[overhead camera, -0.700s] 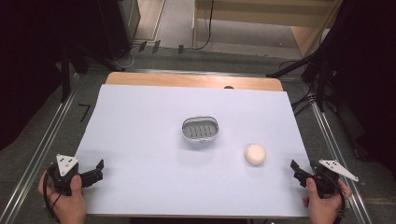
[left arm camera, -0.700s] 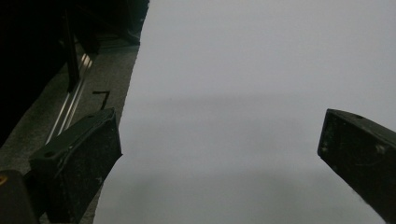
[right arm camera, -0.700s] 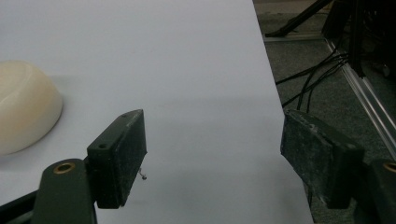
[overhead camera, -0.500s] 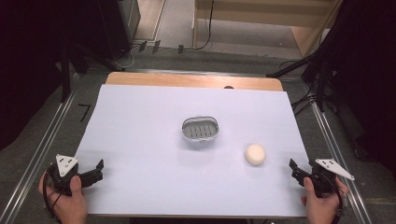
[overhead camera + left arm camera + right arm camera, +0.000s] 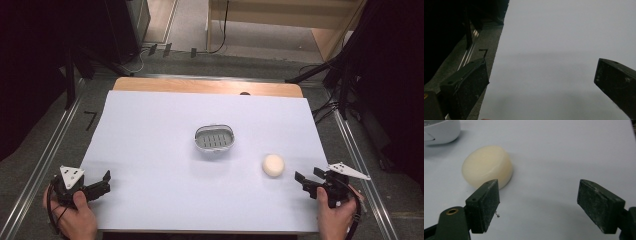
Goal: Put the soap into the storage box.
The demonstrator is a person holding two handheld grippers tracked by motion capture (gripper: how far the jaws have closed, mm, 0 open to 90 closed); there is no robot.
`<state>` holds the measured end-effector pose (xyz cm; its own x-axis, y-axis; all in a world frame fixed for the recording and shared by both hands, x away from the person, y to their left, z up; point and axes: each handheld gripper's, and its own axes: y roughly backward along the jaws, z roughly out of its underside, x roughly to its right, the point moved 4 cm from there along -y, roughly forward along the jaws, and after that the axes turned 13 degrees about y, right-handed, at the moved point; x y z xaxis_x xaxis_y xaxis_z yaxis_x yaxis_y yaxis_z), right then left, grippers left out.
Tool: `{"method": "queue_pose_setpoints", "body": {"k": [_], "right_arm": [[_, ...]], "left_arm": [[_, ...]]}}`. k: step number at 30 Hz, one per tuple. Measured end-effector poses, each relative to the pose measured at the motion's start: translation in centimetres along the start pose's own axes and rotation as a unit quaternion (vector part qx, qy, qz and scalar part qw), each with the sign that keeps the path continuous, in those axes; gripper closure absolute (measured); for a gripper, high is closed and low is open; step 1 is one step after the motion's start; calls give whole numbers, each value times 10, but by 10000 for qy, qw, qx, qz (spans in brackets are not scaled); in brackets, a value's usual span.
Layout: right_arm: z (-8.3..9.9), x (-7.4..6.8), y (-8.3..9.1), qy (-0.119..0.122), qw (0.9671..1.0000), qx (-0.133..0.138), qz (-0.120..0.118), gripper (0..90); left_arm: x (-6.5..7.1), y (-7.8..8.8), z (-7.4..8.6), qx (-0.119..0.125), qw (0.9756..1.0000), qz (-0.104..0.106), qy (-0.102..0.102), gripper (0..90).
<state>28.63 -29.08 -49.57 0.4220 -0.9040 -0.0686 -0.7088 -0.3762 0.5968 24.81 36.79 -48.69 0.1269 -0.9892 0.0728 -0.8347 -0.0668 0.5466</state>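
The round cream soap lies flat on the white sheet that covers the table, and everything here gets placed from that soap. Up and to the left of it in the high view, near but apart, sits the small white dish with its slotted grey floor, empty. In the right gripper view a corner of that dish peeps in beyond the soap, with a clear strip of sheet between the two.

The right tongs hang just to the right of the soap and a touch nearer the person, pointing toward it. Their jaws stand wide apart with nothing between them; the right gripper view shows the right tongs over bare sheet, the soap sitting just past the tip of the jaw at the left of that view, untouched. The person's right hand grips the handle at the table's near edge.

The left tongs are well away from the soap, far off to its left at the sheet's near corner, held in the left hand. In the left gripper view the left tongs gape wide too, empty, one jaw over the sheet's edge and the grey floor beside it.
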Motion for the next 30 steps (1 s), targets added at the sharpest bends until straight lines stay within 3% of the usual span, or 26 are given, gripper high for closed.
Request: {"method": "queue_pose_setpoints", "body": {"k": [4, 8, 13, 19, 23, 30], "right_arm": [[-2, -12, -6, 201, 9995, -154, -207, 146], [-4, -23, -14, 201, 9988, -265, -362, 140], [-9, -30, -19, 213, 9983, -325, -440, 139], [-15, -39, -21, 372, 9976, -420, -414, 135], [-19, -41, -23, 352, 9974, -442, -448, 135], [-26, -50, -33, 470, 9943, -856, -424, 134]], "left_arm": [[-1, 1, 0, 47, 10000, 10, 74, 1], [0, 2, 0, 102, 9999, 29, 23, 1], [-3, 1, -1, 20, 9998, 61, 188, 1], [1, -1, 0, -47, 9999, -72, -90, 1], [2, 1, 1, 66, 9999, -107, -118, 1], [3, 0, 1, 4, 9997, -141, -186, 1]]}}
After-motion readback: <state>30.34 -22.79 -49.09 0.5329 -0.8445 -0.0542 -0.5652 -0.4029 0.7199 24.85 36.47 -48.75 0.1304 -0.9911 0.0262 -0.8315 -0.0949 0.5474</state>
